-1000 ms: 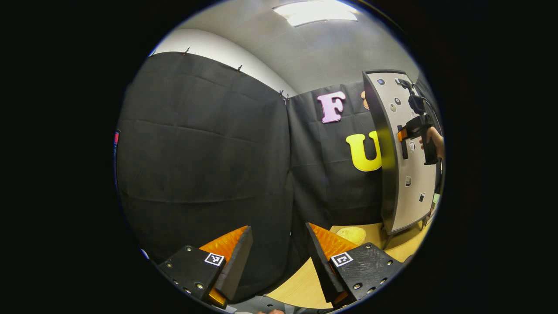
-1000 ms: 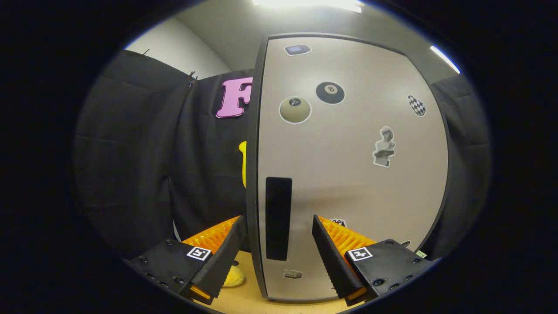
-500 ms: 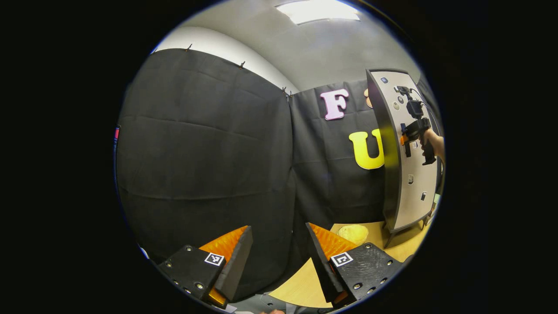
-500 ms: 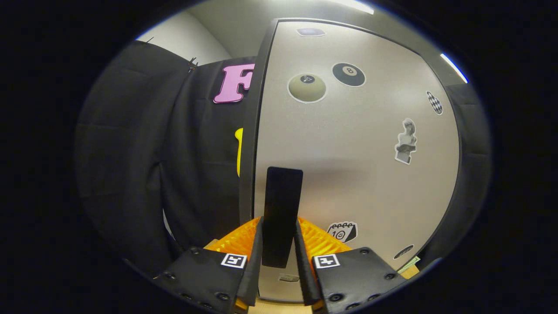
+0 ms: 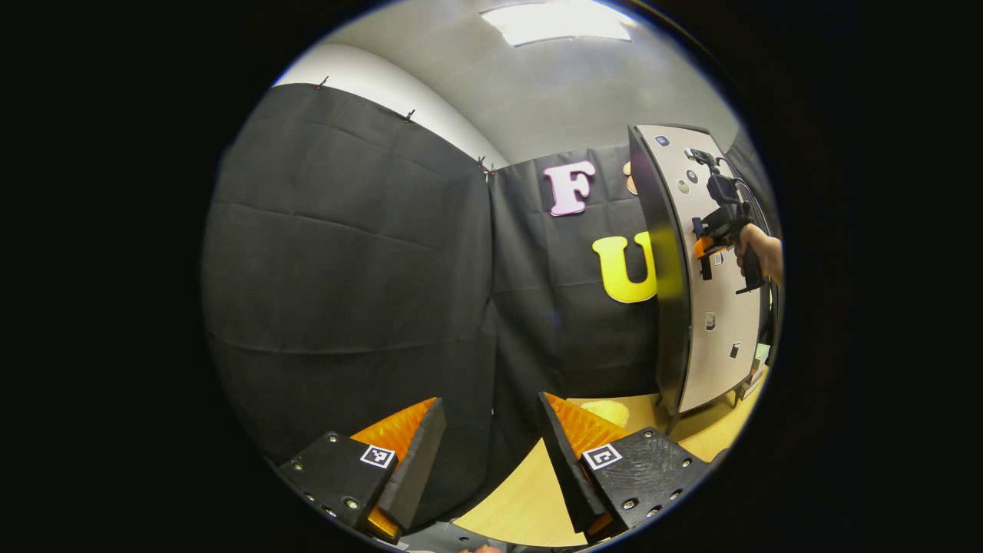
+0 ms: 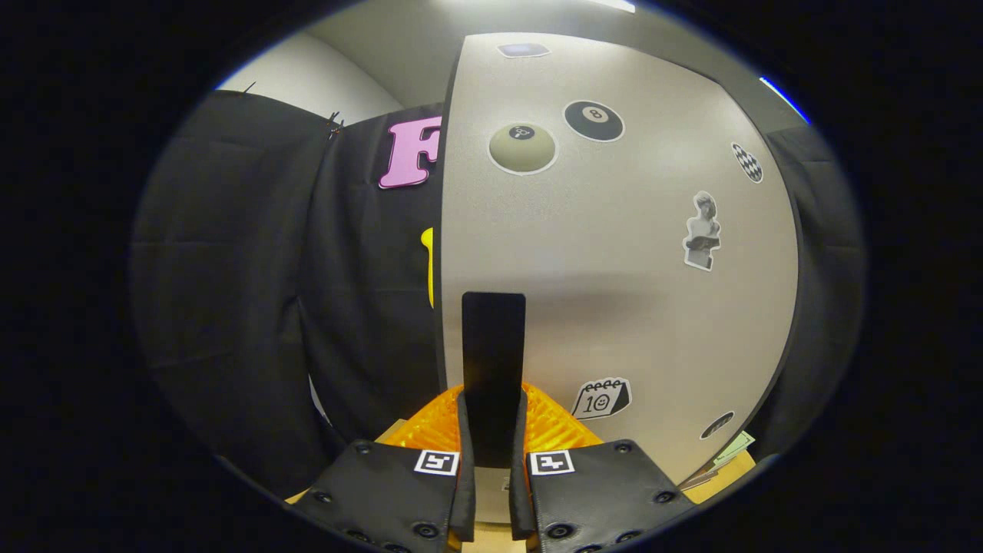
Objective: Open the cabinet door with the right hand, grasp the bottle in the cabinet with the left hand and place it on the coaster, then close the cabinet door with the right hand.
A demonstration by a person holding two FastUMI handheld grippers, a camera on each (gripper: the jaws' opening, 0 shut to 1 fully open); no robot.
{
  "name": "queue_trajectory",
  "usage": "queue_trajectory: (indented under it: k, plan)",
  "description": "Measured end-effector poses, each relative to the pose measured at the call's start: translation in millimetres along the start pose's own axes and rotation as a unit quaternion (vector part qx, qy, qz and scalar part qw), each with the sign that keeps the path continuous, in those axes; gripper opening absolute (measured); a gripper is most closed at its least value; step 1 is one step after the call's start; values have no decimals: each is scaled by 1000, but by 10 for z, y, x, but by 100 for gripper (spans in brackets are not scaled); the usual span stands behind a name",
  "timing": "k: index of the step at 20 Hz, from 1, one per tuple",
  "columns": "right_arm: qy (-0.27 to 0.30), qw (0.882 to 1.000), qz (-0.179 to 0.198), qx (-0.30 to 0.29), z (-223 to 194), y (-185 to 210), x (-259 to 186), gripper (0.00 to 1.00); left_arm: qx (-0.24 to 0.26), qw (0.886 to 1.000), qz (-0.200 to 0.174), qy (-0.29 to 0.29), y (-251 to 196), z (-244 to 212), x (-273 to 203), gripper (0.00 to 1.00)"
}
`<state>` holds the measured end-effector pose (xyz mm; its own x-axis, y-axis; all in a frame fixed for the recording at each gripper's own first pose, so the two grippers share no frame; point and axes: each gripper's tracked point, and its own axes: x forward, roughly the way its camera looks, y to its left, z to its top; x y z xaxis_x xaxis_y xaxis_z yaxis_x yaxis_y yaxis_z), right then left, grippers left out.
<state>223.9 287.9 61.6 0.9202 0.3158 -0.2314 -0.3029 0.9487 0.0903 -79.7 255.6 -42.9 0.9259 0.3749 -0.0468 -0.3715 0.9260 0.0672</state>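
In the right gripper view my right gripper (image 6: pixel 491 468) is shut on the black vertical handle (image 6: pixel 493 353) of the cabinet door (image 6: pixel 630 269), a pale grey panel with stickers. The door hides the cabinet's inside. In the left gripper view the cabinet (image 5: pixel 676 307) stands at the far right on the wooden table (image 5: pixel 530 499). There a hand (image 5: pixel 756 250) holds the right gripper (image 5: pixel 708 247) against the door. A pale yellow coaster (image 5: pixel 607 411) lies on the table left of the cabinet's foot. My left gripper (image 5: pixel 491 453) is open and holds nothing, low over the table's near edge.
Black cloth walls close the booth behind and to the left of the cabinet. Some paper slips (image 6: pixel 726 453) lie on the table by the cabinet's lower right corner.
My right gripper moved up to the handle and shut on it. The cabinet's dark side edge, seen left of the door earlier, is now covered by the door. The left gripper stayed open.
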Motion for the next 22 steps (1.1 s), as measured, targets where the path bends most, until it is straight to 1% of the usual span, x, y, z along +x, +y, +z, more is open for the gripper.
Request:
queue_trajectory:
  k: [2,6,8,9,10,11,12,15,16,17,18,19,20,22]
  plan:
    - [0,1000,11,5,8,11,-95,17,1,1000,-12,-5,-71,44,-1,70]
    - [-3,999,28,16,8,7,-306,17,-1,999,-40,-10,-291,86,79,70]
    - [-2,999,35,19,3,-17,-399,20,-4,998,-58,-13,-443,110,138,70]
    - [-5,999,38,23,12,-31,-451,17,-5,998,-67,-15,-528,126,170,70]
    - [-4,999,42,22,-3,-37,-505,19,-6,997,-76,-16,-620,129,190,70]
    - [-4,999,45,23,0,-46,-550,17,-7,996,-85,-18,-694,149,204,68]
    - [-2,999,48,22,-3,-60,-602,19,-8,995,-93,-21,-777,170,197,70]
    - [-6,998,60,33,1,-105,-719,19,-9,993,-111,-26,-1008,214,212,70]
    - [-9,997,65,38,-8,-119,-737,17,-11,993,-116,-28,-1115,235,206,70]
    - [-10,997,70,43,-6,-137,-753,17,-13,992,-122,-28,-1213,263,201,70]
    - [-10,996,75,48,-14,-160,-765,19,-14,991,-129,-29,-1343,276,201,70]
    - [-8,995,82,51,-13,-188,-781,17,-14,990,-136,-28,-1468,290,196,70]
    - [-6,995,89,54,-21,-219,-793,19,-13,989,-141,-27,-1597,294,171,70]
    - [-1,993,104,52,-28,-273,-834,19,-13,988,-152,-29,-1778,358,110,70]
